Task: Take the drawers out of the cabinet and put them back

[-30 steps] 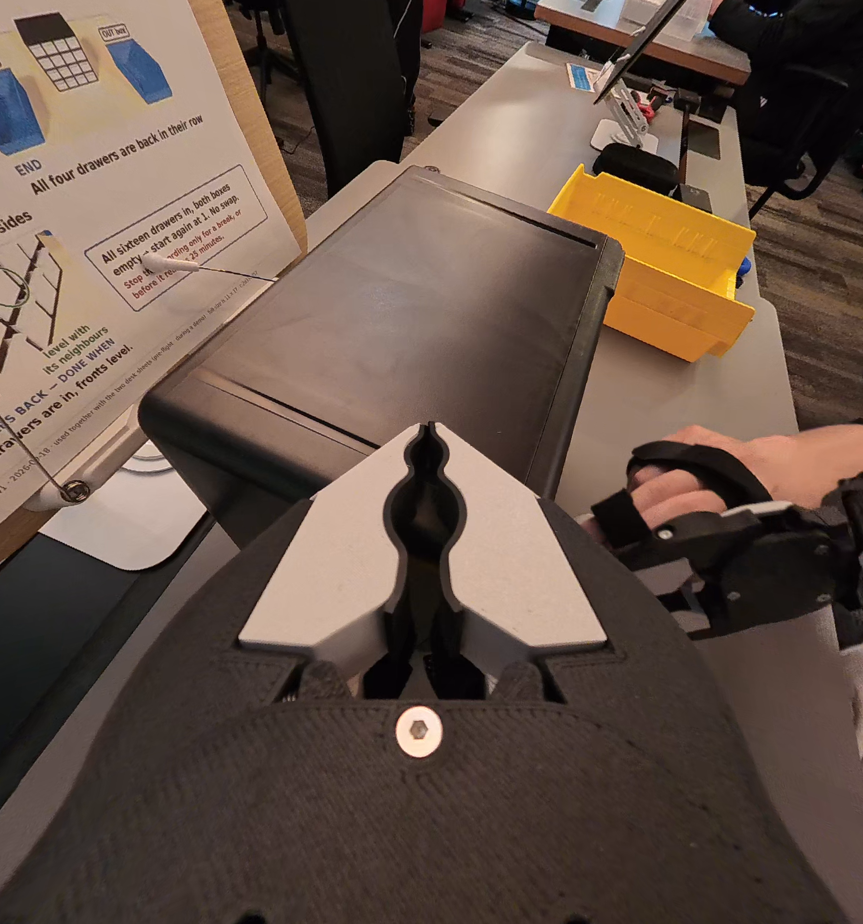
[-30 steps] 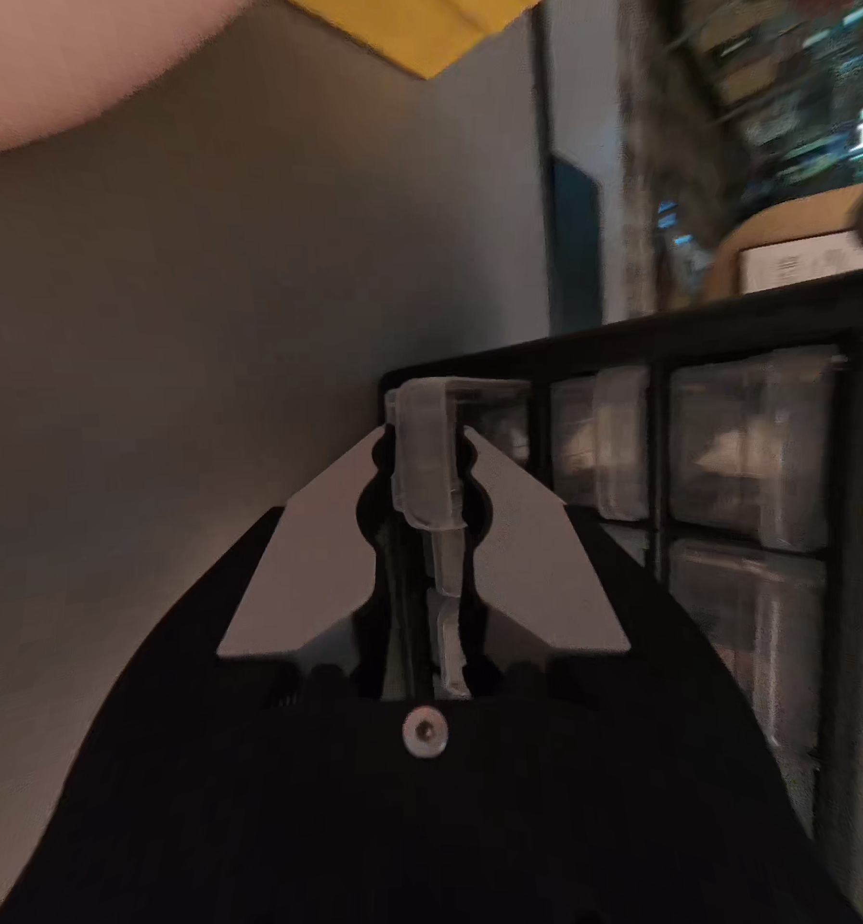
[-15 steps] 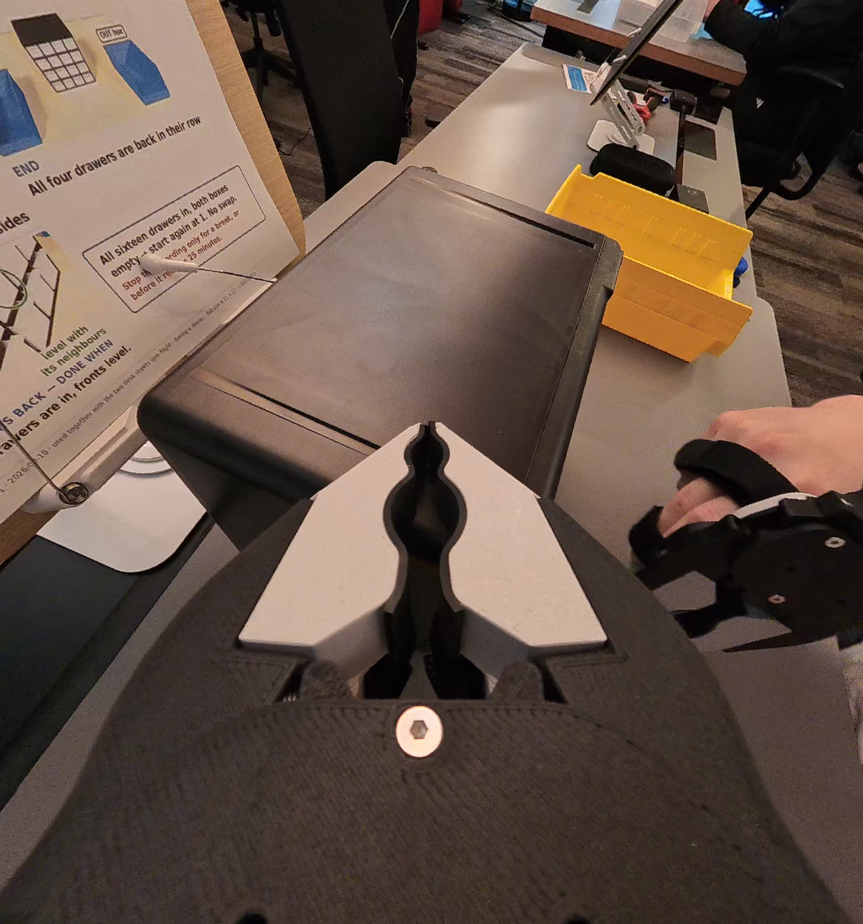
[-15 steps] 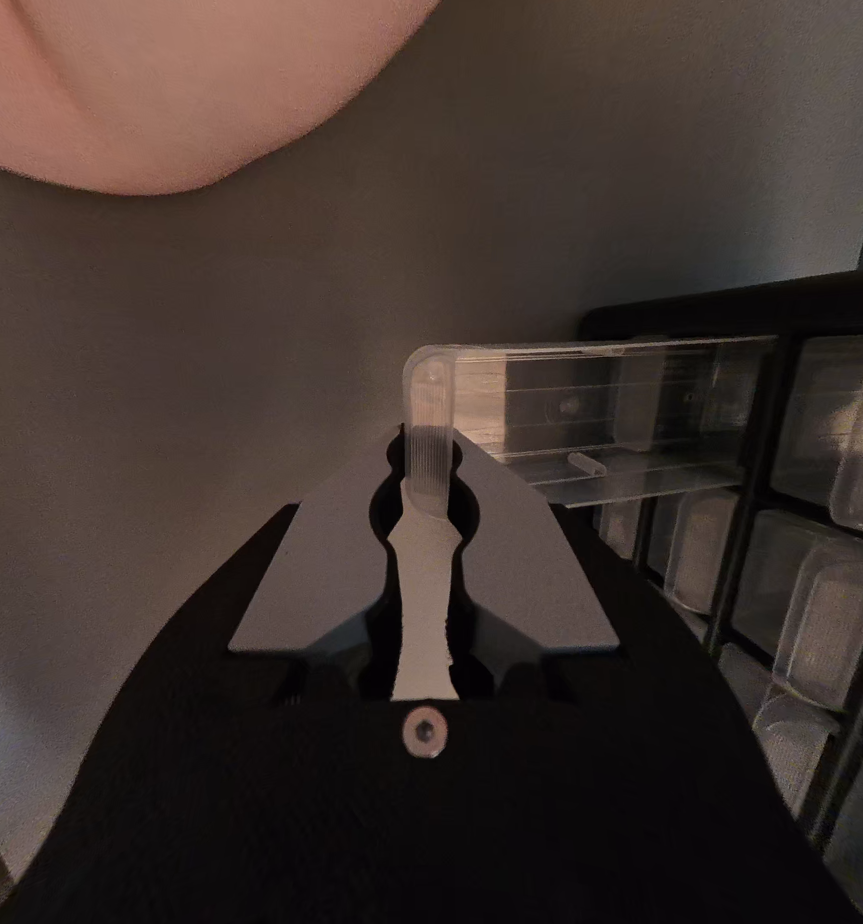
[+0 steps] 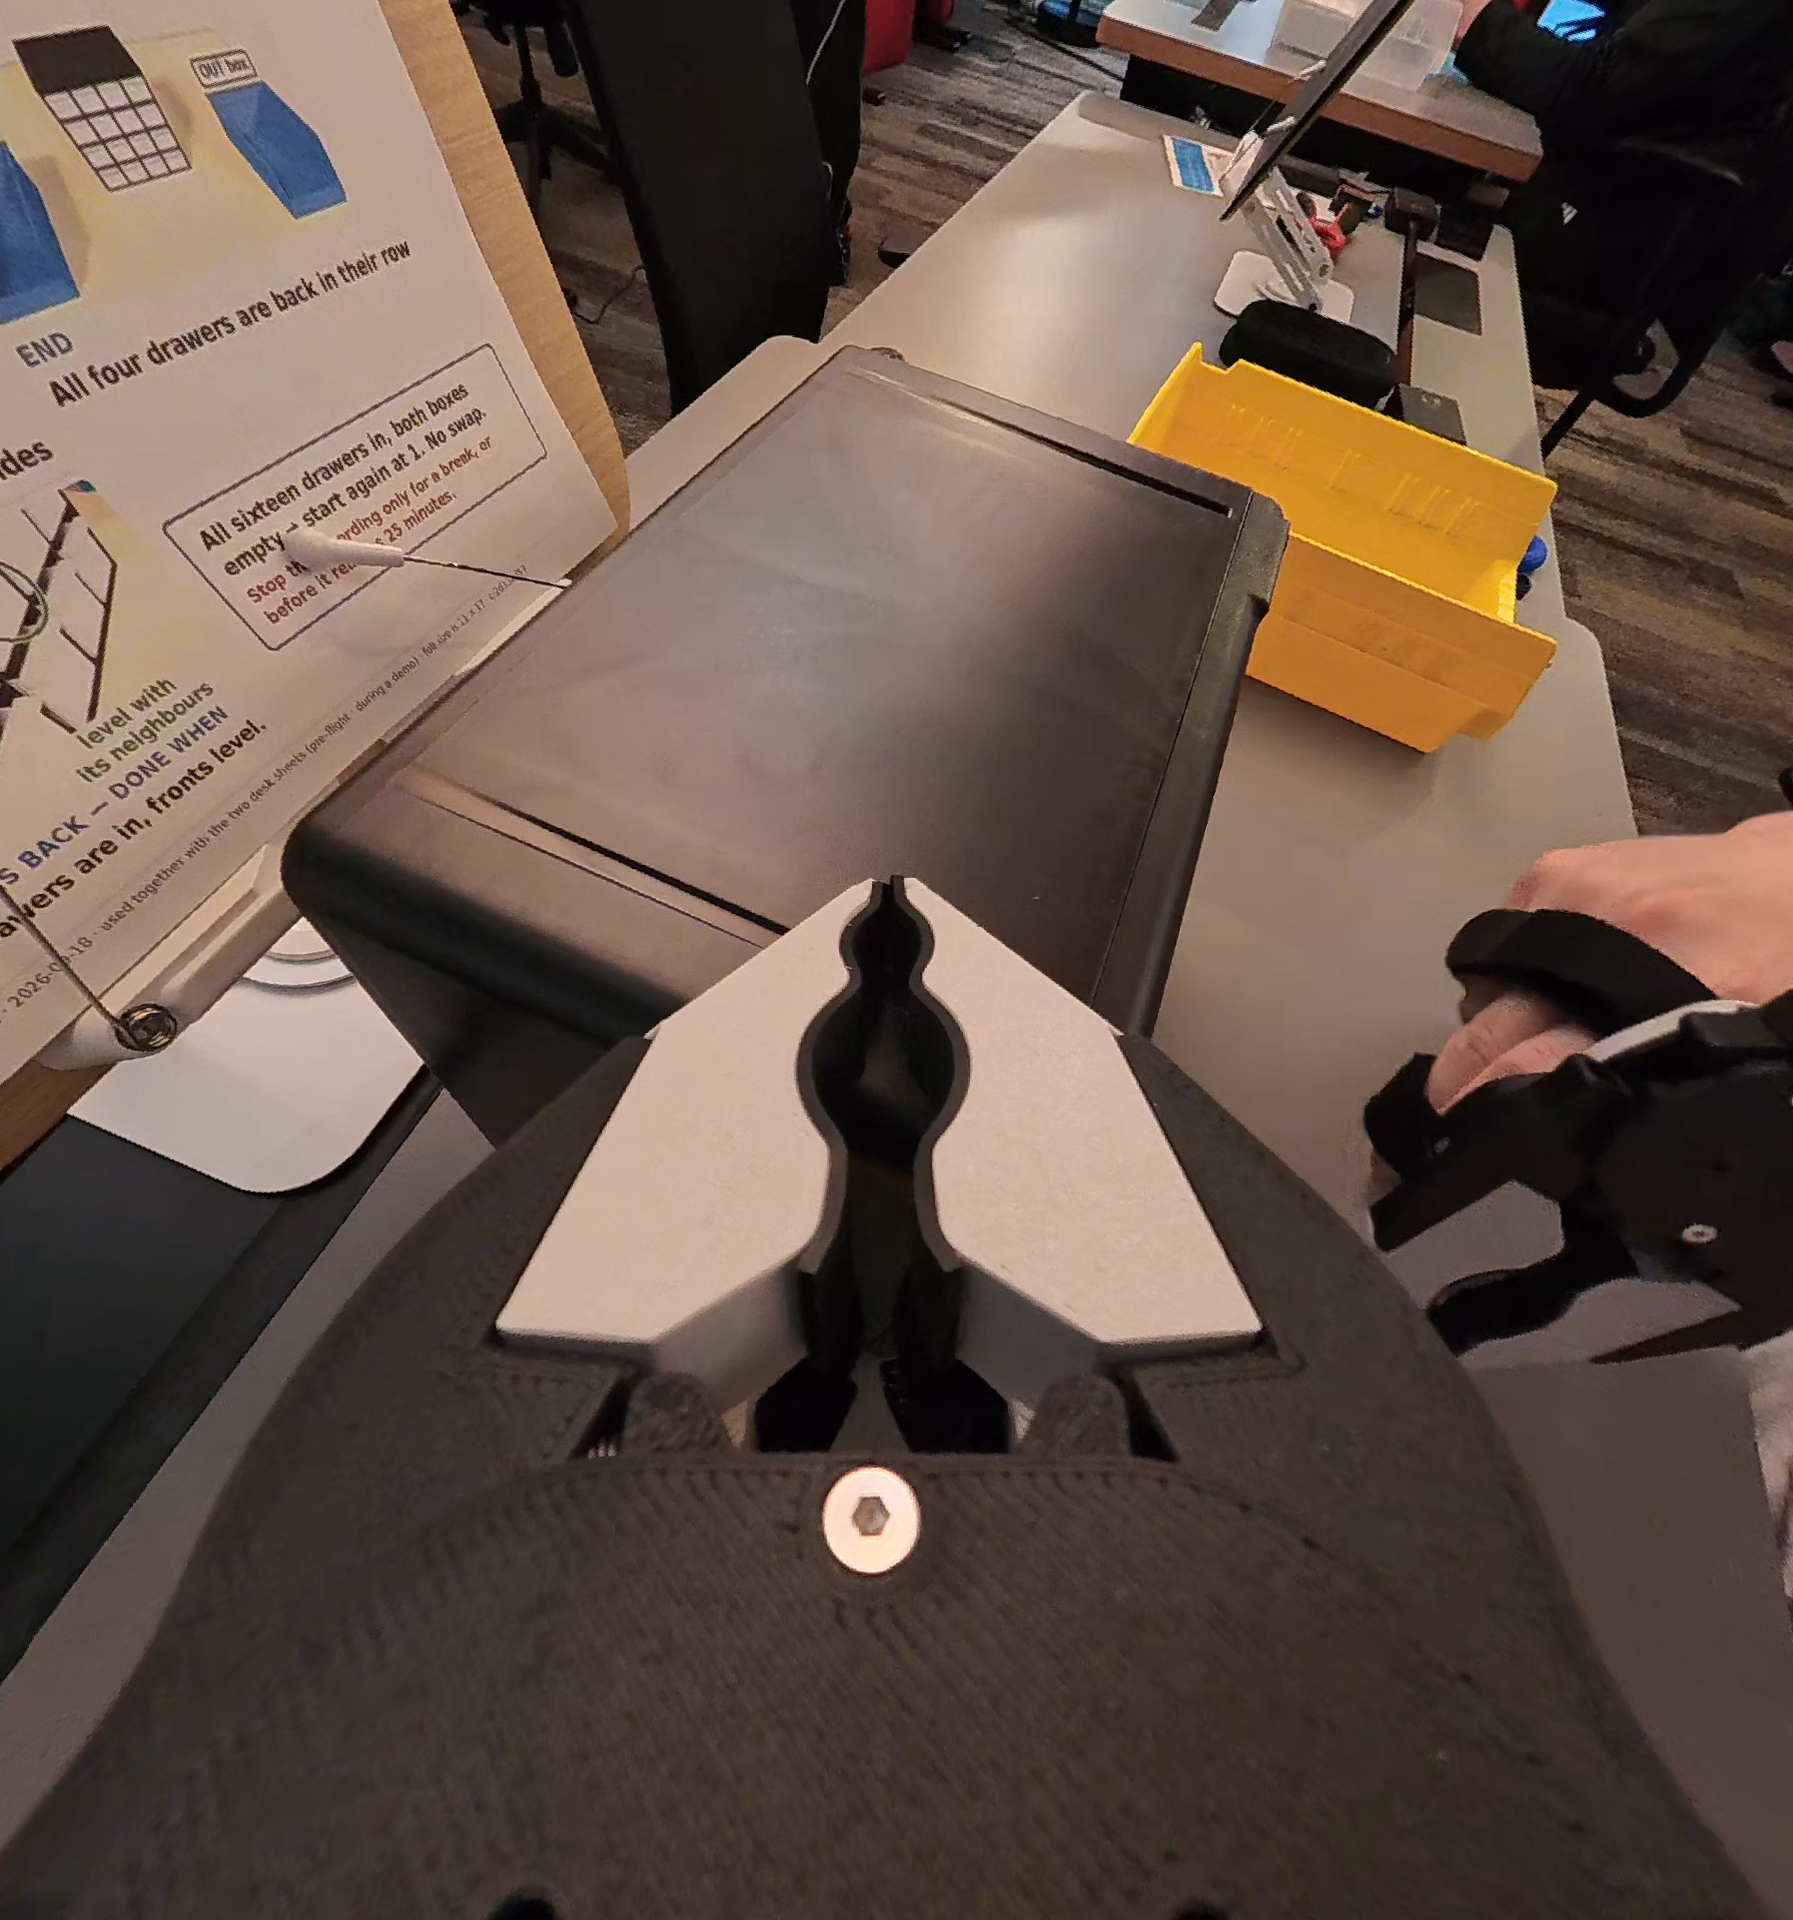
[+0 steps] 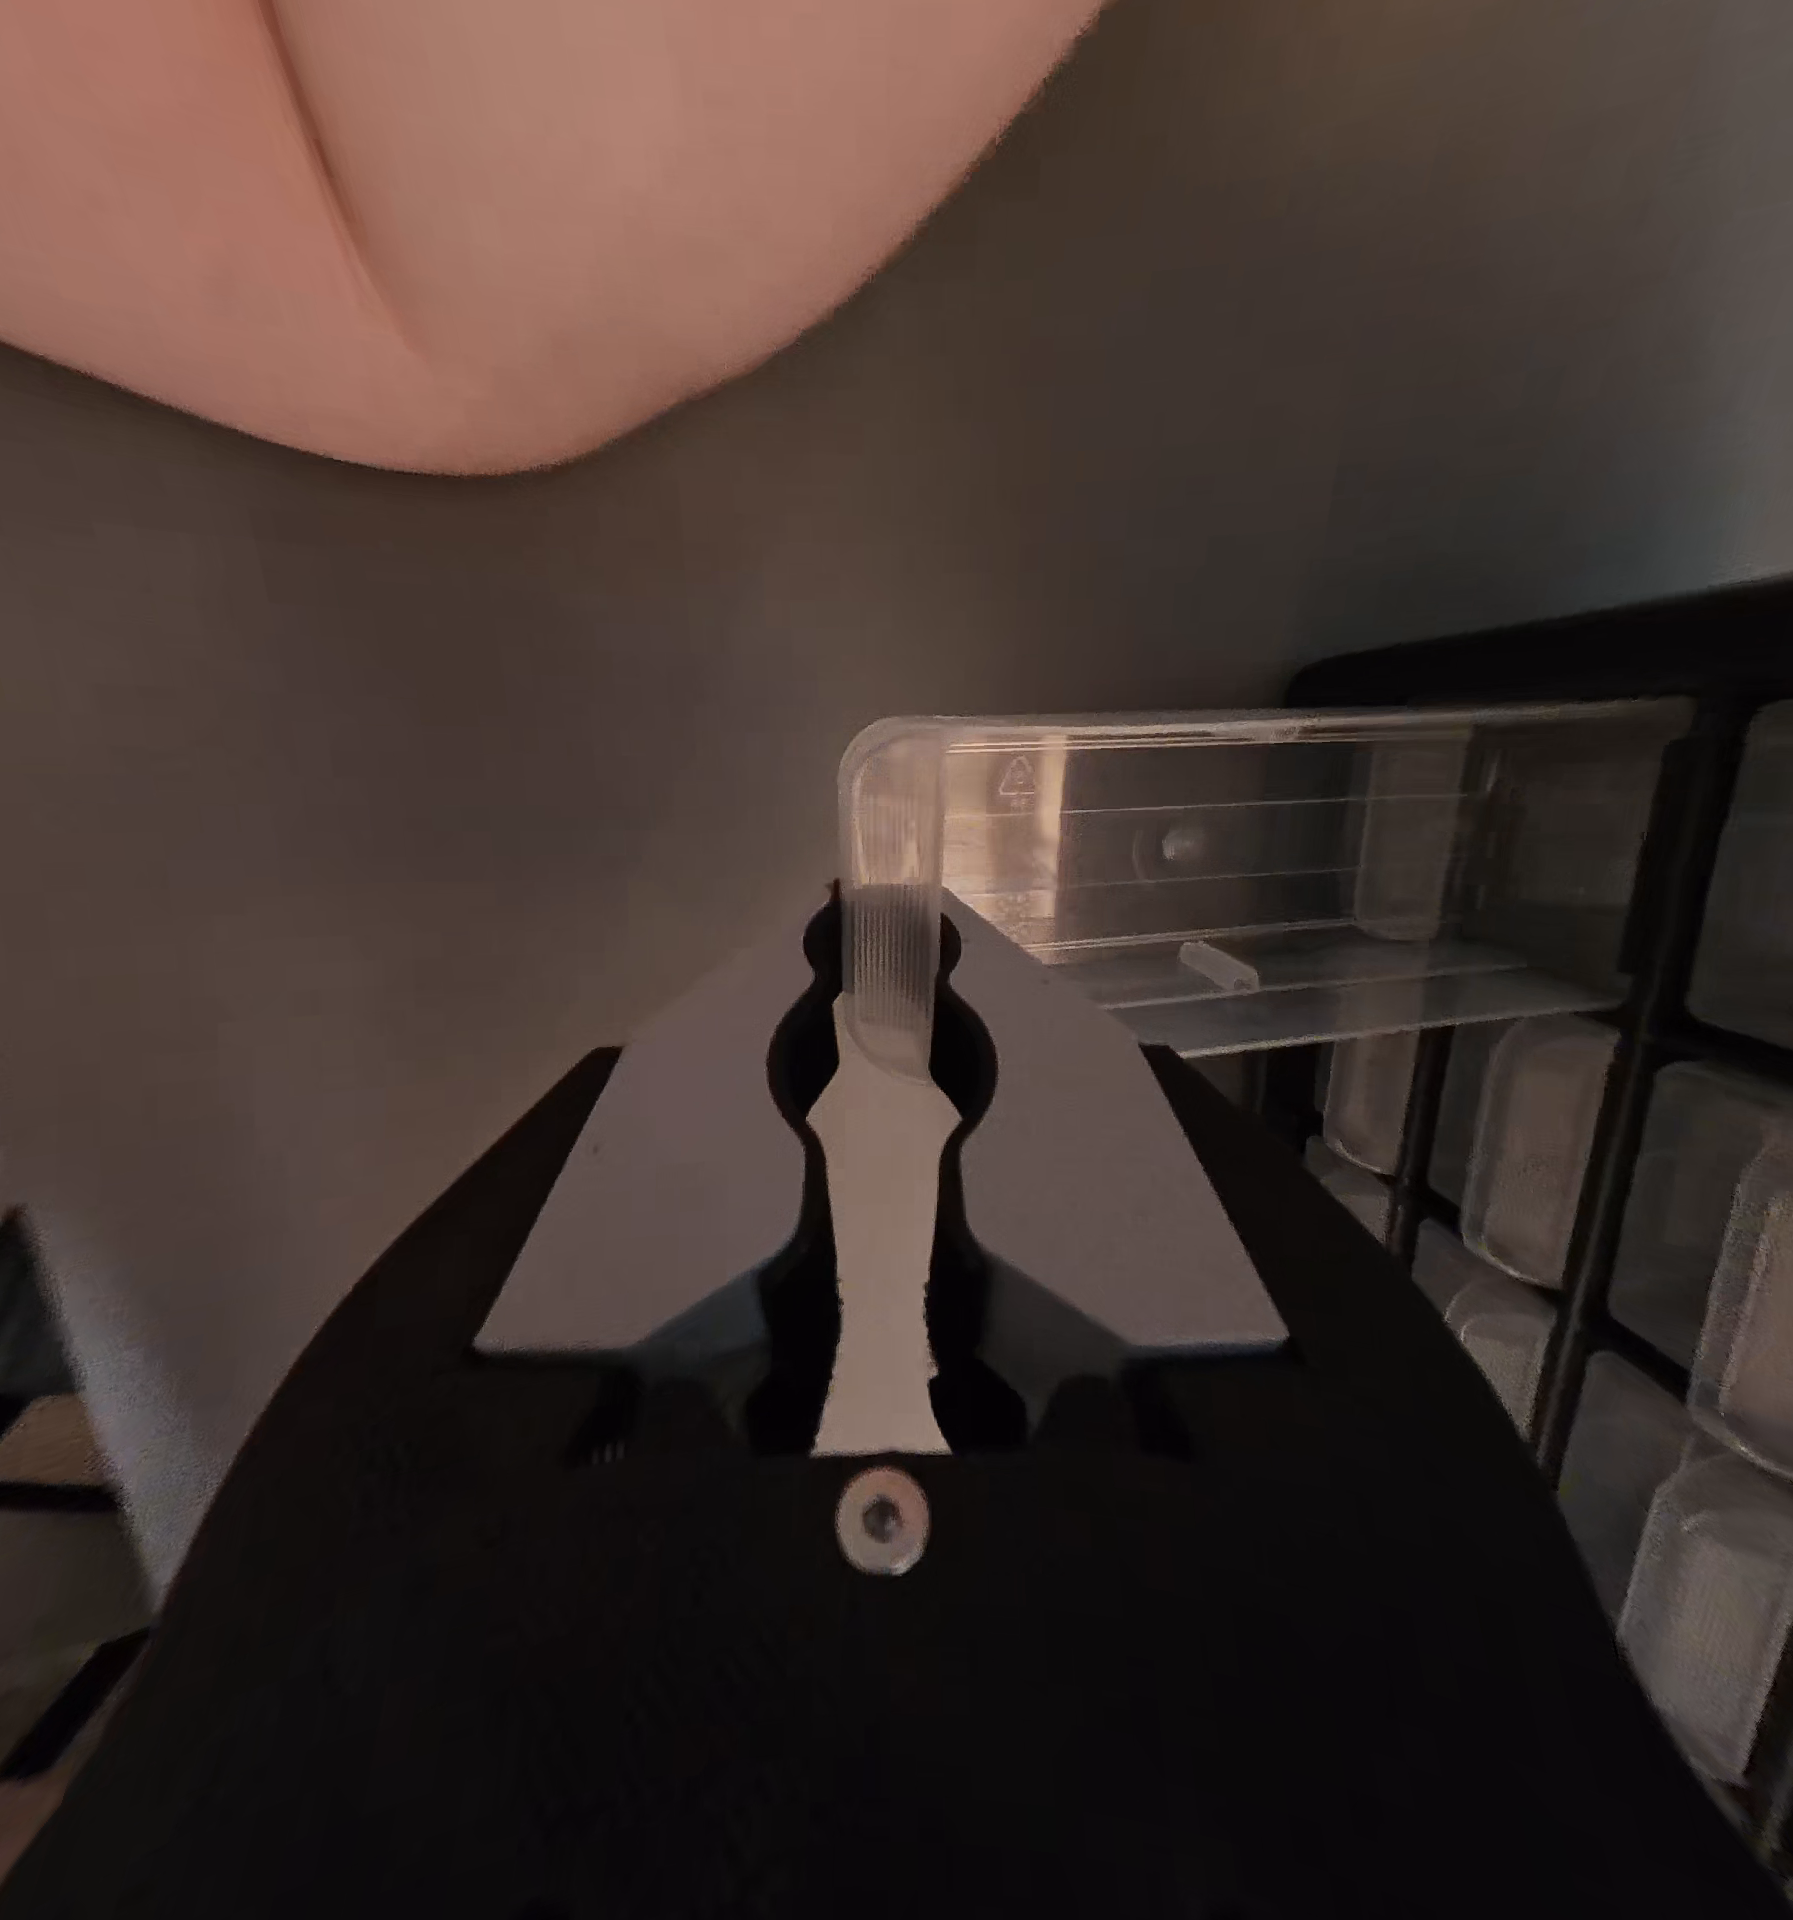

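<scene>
The black drawer cabinet point(image 5: 850, 644) lies ahead of my left gripper point(image 5: 894, 883), seen from its top. The left gripper is shut and empty, hovering at the cabinet's near edge. In the right wrist view my right gripper point(image 6: 887, 914) is shut on the front handle of a clear plastic drawer point(image 6: 1235, 831). The drawer is pulled most of the way out of the cabinet front point(image 6: 1557, 1143), its back end still inside the top corner slot. Several other clear drawers point(image 6: 1744, 1278) sit pushed in. The right gripper body also shows in the left wrist view point(image 5: 1650, 1164), held by a hand.
A yellow bin point(image 5: 1380, 561) stands on the grey table point(image 5: 1339, 914) beyond the cabinet's right side. A printed instruction sheet on a wooden stand point(image 5: 196, 468) leans at the left. A black case point(image 5: 1307, 353) and tablet stand sit farther back. A hand point(image 6: 404, 229) fills the right view's top. The grippers' ends are close to 25 centimeters from one another.
The right gripper has drawn the clear drawer out of its slot, from nearly flush to most of its length showing. The right hand has shifted away from the cabinet. The left gripper has stayed still.
</scene>
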### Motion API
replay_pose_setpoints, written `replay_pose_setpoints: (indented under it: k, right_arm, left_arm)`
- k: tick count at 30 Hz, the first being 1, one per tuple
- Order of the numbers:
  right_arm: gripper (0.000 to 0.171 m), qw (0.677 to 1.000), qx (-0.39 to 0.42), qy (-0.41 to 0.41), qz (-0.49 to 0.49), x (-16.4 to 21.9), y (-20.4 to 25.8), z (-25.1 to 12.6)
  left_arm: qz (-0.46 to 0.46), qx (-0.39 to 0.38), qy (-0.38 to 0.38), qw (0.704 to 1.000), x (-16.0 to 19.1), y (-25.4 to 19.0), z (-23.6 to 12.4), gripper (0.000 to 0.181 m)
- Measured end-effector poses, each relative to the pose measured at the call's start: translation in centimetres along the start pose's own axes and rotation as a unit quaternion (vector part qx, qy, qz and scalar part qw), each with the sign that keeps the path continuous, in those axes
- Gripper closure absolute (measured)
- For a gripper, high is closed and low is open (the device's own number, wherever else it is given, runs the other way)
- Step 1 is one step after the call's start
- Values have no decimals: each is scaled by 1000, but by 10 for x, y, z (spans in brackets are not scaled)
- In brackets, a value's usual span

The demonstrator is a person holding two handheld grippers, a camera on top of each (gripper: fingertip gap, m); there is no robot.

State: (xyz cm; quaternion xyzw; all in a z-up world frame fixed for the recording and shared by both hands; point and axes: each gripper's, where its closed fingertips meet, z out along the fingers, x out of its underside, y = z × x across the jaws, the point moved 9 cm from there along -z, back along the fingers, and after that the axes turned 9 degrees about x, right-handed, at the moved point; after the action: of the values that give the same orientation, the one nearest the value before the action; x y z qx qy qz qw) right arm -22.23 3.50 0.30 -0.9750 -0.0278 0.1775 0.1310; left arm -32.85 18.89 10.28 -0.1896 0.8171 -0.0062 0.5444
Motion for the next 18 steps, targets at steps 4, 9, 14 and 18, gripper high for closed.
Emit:
replay_pose_setpoints:
  k: [4,9,14,18]
  right_arm:
    - [161,994,-103,16,-18,-7,8,-9]
    - [162,989,-140,-18,36,11,22,-30]
    - [162,982,-58,-90,157,73,34,-138]
    - [162,913,170,-137,346,160,7,-249]
  left_arm:
    - [-2,1,-1,1000,0,0,0,181]
    - [-4,5,-3,1000,0,1,0,181]
    - [-5,7,-4,1000,0,1,0,181]
    - [-5,6,-4,1000,0,1,0,181]
